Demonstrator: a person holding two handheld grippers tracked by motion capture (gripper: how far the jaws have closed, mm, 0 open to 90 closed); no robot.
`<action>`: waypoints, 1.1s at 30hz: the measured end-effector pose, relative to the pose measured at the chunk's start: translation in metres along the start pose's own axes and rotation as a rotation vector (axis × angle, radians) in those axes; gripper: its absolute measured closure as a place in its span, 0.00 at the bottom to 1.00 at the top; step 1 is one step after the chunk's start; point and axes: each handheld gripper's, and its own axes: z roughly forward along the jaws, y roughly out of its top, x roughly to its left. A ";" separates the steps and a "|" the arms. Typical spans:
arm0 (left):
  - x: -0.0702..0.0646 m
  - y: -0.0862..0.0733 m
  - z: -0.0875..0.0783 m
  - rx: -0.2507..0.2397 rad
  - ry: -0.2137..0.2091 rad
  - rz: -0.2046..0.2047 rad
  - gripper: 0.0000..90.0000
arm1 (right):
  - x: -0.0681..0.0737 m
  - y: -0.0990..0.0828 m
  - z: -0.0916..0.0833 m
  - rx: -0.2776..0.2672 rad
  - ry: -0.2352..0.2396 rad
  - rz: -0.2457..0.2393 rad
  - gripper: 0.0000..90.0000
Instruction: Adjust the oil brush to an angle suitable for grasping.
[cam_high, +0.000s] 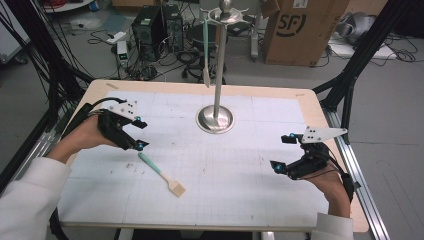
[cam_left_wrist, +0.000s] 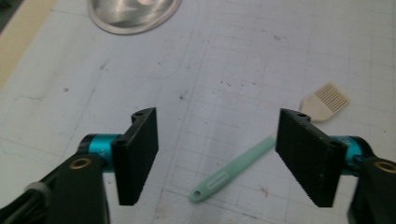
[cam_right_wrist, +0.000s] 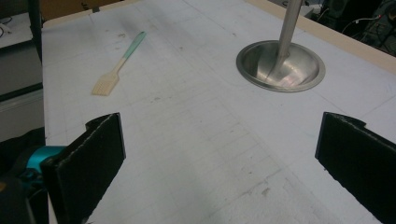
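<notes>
1. The brush lies flat on the white mat, in front of and to the left of the stand, well apart from its round base.
2. Its mint handle end points toward the left gripper; its cream bristle end points toward the table's near edge.
3. In the left gripper view the brush lies on the mat below and between the two jaws, and neither pad touches it.
4. The left gripper hovers just beside the handle end, jaws partly apart with nothing held.
5. The right gripper sits to the right of the stand, well apart from the brush, jaws spread wide and empty over bare mat.
6. In the right gripper view the brush lies far off, left of the stand's base.
7. A second mint utensil hangs from the top of the stand.
</notes>
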 end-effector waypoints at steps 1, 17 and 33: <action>0.001 0.000 0.003 0.016 -0.008 0.007 0.40 | 0.000 0.000 0.000 -0.001 0.001 0.000 0.00; 0.014 -0.007 0.035 0.177 -0.061 0.012 1.00 | 0.000 0.000 0.000 -0.001 0.001 -0.004 0.00; 0.021 -0.017 0.069 0.291 -0.111 0.009 1.00 | 0.000 -0.002 0.000 0.005 0.002 0.002 0.00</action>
